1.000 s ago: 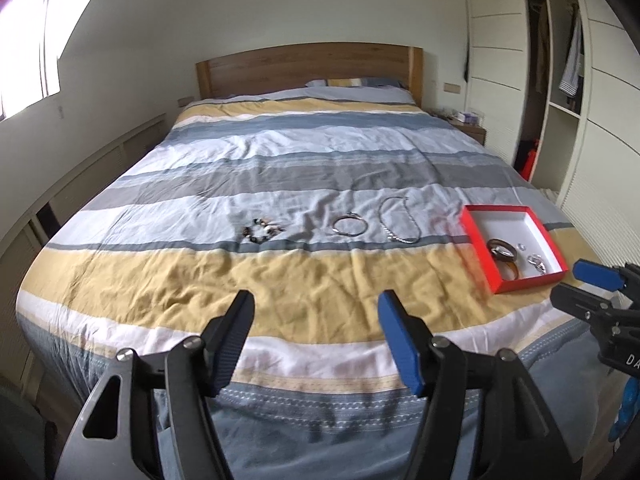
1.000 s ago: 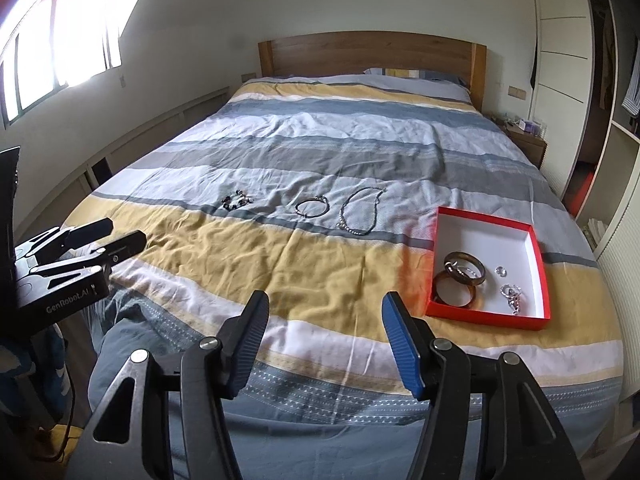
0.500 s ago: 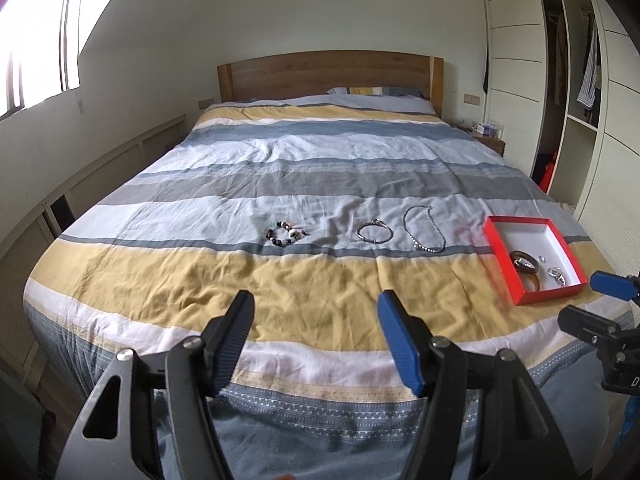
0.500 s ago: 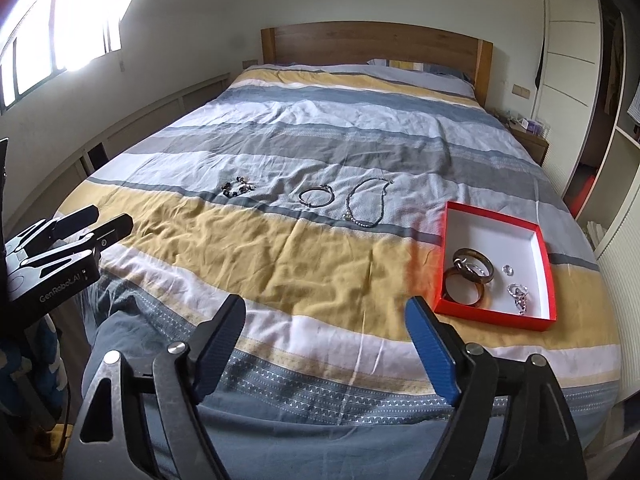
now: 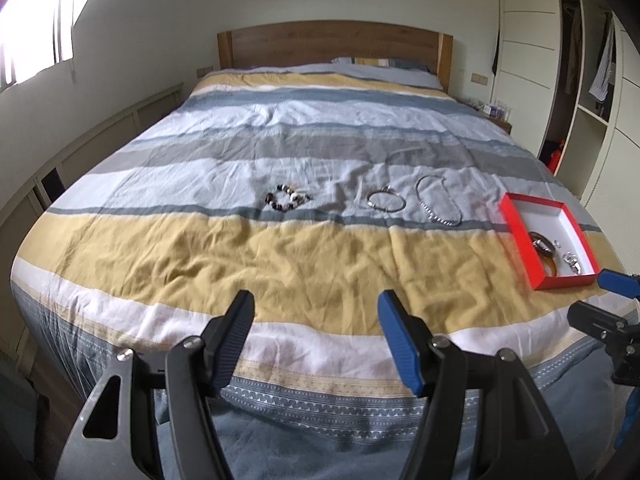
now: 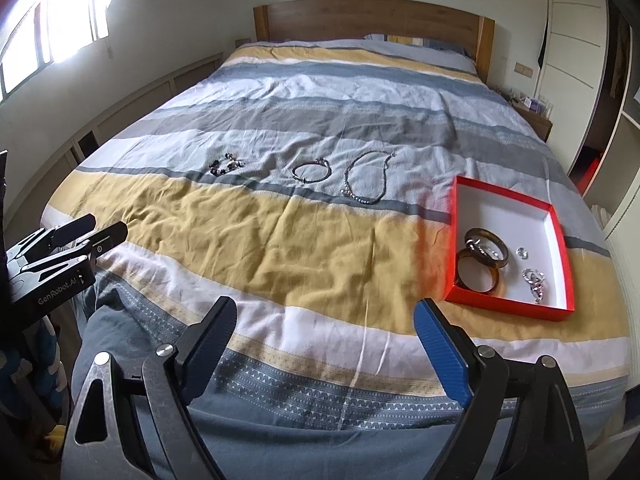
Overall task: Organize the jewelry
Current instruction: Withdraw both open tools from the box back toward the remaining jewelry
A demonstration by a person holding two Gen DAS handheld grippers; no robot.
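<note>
Three pieces lie in a row on the striped bed: a beaded bracelet [image 5: 287,198] [image 6: 227,164], a silver bangle [image 5: 386,199] [image 6: 313,170] and a silver chain necklace [image 5: 438,205] [image 6: 367,177]. A red box with white inside [image 5: 520,232] [image 6: 452,248] sits to their right and holds brown bangles [image 6: 484,262], a ring and silver pieces. My left gripper [image 5: 316,340] is open and empty over the bed's foot. My right gripper [image 6: 324,344] is open wide and empty, near the box.
The bed [image 6: 280,240] has a wooden headboard [image 5: 332,42]. A low wall ledge runs along the left, under a window. A nightstand [image 6: 534,114] and open wardrobe shelves [image 5: 592,92] stand at the right. The left gripper shows at the right wrist view's left edge [image 6: 60,256].
The right gripper's jaws opened wider and it moved closer over the bed. The left gripper swung its view rightward and forward; its jaws stayed open. The jewelry did not move.
</note>
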